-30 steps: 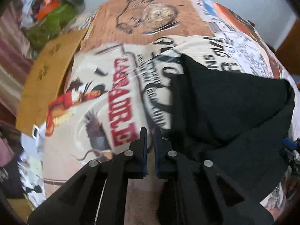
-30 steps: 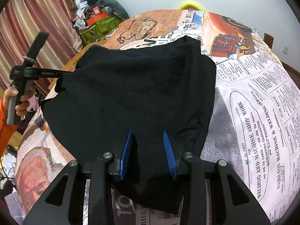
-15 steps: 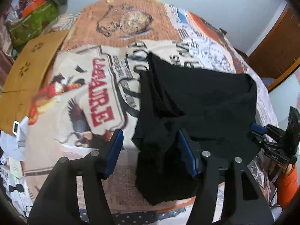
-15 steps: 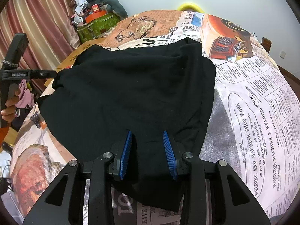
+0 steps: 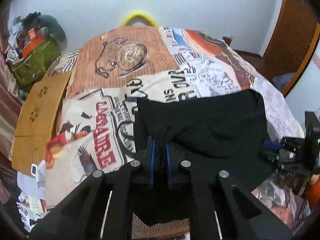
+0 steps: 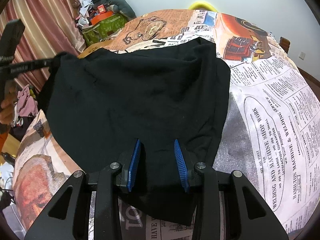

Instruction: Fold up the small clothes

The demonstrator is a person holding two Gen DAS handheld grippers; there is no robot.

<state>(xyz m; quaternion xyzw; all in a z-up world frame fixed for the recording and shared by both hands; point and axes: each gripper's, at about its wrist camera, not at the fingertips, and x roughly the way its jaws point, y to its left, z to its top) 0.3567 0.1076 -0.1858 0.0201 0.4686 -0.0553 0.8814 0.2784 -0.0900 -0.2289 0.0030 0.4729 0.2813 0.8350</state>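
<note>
Black knit garment (image 6: 140, 92) spread over a table covered with newspaper-print cloth (image 6: 280, 110), lying mostly flat with soft wrinkles across the middle and its near hem running under the right tool. Left gripper (image 5: 159, 150) pressed together on a bunched fold of the garment's edge (image 5: 200, 124), blue pads nearly meeting with dark fabric pinched between, cloth drawn up into a small peak at the tips. Same tool seen from the right wrist view as a black bar (image 6: 26, 67) at the garment's far left corner, fabric lifted slightly off the table there, a hand wrapped round the handle at the frame edge. Right gripper (image 6: 157, 156) spread wide, ribbed blue pads (image 6: 135, 164) to either side of the garment's near portion, nothing clamped between; whether touching the cloth or hovering just above, cannot tell. Seen from the left wrist view at the right edge (image 5: 272, 146), close against the garment's side. Beside the table: brown cardboard sheet (image 5: 38, 120), green leaf-print box (image 6: 104, 28) heaped with odds and ends, striped pink curtain (image 6: 48, 20). Yellow curved object (image 5: 138, 18) behind the table's far edge, against a pale wall.
</note>
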